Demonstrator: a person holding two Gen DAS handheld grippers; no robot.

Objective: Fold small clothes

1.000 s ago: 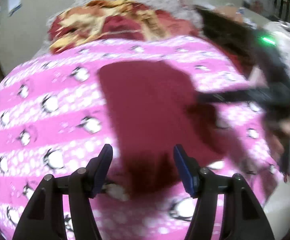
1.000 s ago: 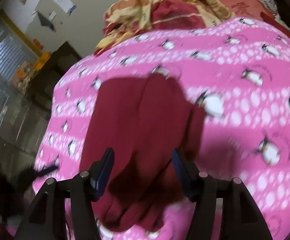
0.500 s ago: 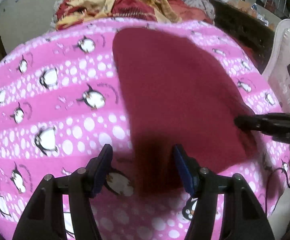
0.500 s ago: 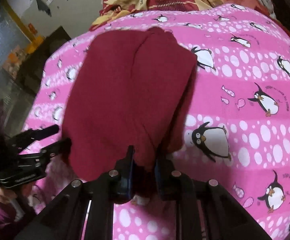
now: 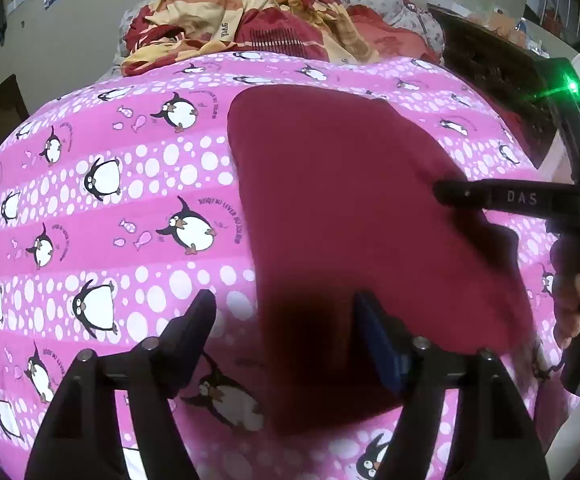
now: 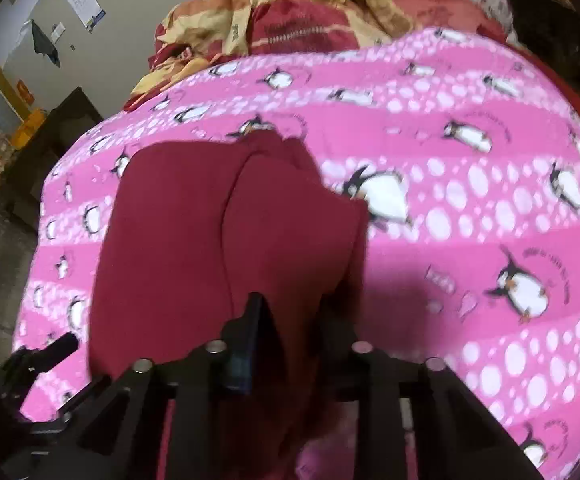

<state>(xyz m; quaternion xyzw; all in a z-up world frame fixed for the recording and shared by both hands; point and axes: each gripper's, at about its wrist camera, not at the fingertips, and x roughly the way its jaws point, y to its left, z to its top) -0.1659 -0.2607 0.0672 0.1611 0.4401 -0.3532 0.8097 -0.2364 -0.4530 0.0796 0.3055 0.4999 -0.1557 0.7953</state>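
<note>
A dark red garment (image 5: 342,208) lies spread on the pink penguin blanket (image 5: 102,216), toward its right edge. The left gripper (image 5: 284,312) hovers over the garment's near edge, fingers wide apart. The right gripper (image 6: 290,312) has its fingers clamped on the garment's right edge. A heap of red and yellow bedding (image 5: 250,28) lies at the blanket's far edge.

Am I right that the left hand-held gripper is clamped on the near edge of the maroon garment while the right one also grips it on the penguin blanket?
Not quite. The left hand-held gripper is open, its fingers apart over the maroon garment, as the left wrist view shows. The right hand-held gripper does grip the garment's near edge on the pink penguin blanket.
</note>
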